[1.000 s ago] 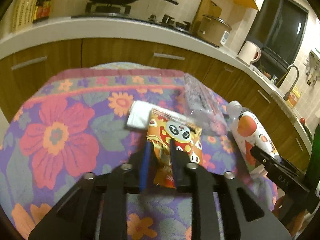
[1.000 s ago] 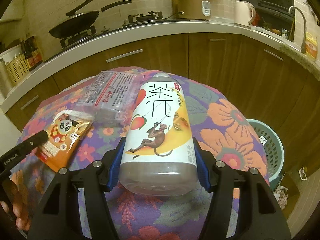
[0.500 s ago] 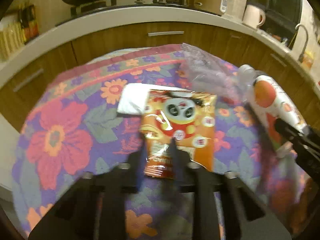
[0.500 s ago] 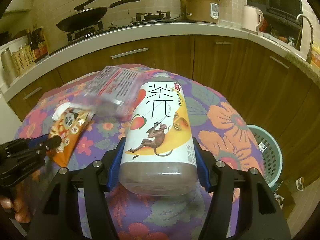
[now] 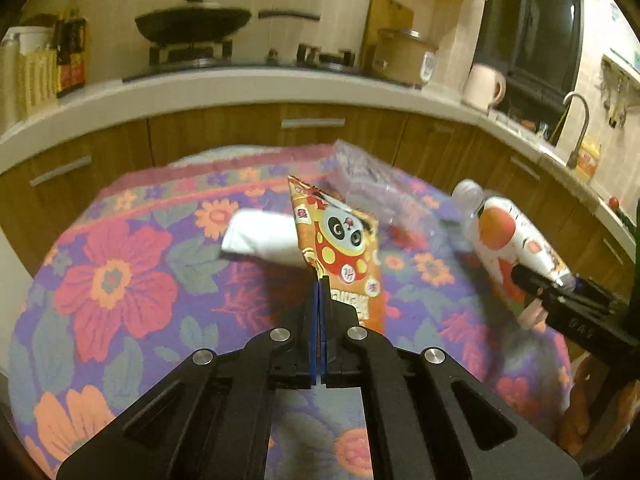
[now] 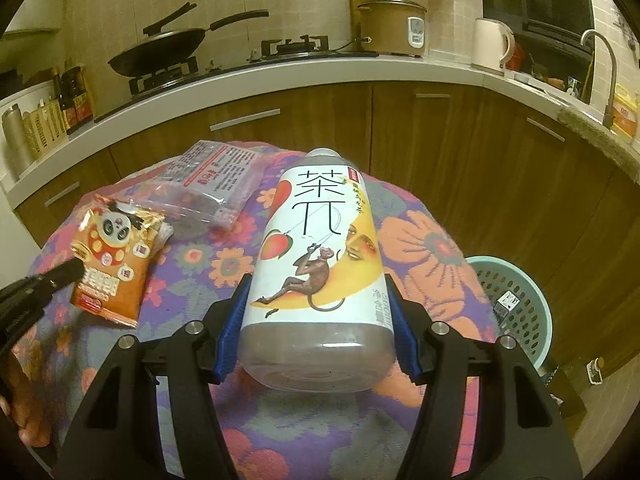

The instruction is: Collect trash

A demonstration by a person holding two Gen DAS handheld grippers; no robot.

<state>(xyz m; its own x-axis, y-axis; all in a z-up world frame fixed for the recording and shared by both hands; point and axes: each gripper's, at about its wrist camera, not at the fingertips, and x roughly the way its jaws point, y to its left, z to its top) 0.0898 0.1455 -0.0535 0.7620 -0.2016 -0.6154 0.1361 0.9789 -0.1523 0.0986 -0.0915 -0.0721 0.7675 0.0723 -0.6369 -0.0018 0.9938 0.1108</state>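
My left gripper [image 5: 320, 286] is shut on the lower edge of an orange panda snack packet [image 5: 340, 248], which tilts up off the flowered tablecloth [image 5: 116, 280]. The same snack packet [image 6: 116, 264] shows at the left of the right wrist view, with the left gripper [image 6: 72, 270] pinching its edge. My right gripper [image 6: 316, 292] is shut on a tea bottle [image 6: 320, 256] with a white and yellow monkey label, cap pointing away. That tea bottle [image 5: 516, 244] appears at the right of the left wrist view.
A white folded napkin [image 5: 260, 236] and a clear printed plastic bag [image 6: 212, 180] lie on the tablecloth behind the packet. A teal mesh bin [image 6: 516, 308] stands on the floor right of the table. Wooden cabinets and a counter with wok and rice cooker run behind.
The left jaws have closed fully onto the snack packet and lifted its edge, so it now stands tilted. The right gripper keeps the bottle and has shifted slightly.
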